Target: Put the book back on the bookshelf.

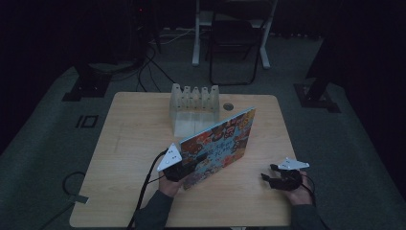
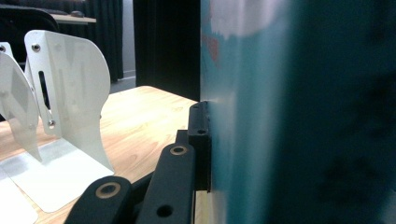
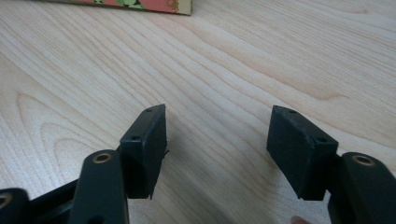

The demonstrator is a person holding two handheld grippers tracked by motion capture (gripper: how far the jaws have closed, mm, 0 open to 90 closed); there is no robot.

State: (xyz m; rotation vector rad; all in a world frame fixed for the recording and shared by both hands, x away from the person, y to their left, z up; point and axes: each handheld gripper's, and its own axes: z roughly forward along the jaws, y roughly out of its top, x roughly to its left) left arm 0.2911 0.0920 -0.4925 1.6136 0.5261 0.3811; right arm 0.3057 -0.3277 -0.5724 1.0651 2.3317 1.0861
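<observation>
Your light wooden table (image 1: 134, 143) carries everything here, standing on dark floor with a black folding chair (image 1: 233, 43) well beyond its far edge. Next in size is the large, thin picture book with a busy, colourful cover (image 1: 225, 141): it stands tilted on its lower edge near the middle of the table, its upper corner rising toward the far right. Just behind it, toward the far side, sits the translucent white plastic rack with a row of upright dividers (image 1: 194, 108) (in the left gripper view its curved white panels stand beside the book, apart from it).

Your left gripper (image 1: 184, 166) is clamped on the book's near left corner; in the left gripper view one black jaw lies flat against the teal cover (image 2: 252, 116).

Your right gripper (image 1: 272, 173) rests low over the table near its right edge, well apart from the book. Its jaws stand apart with bare wood between them, nothing held, and the book's edge (image 3: 140, 5) shows farther off.
</observation>
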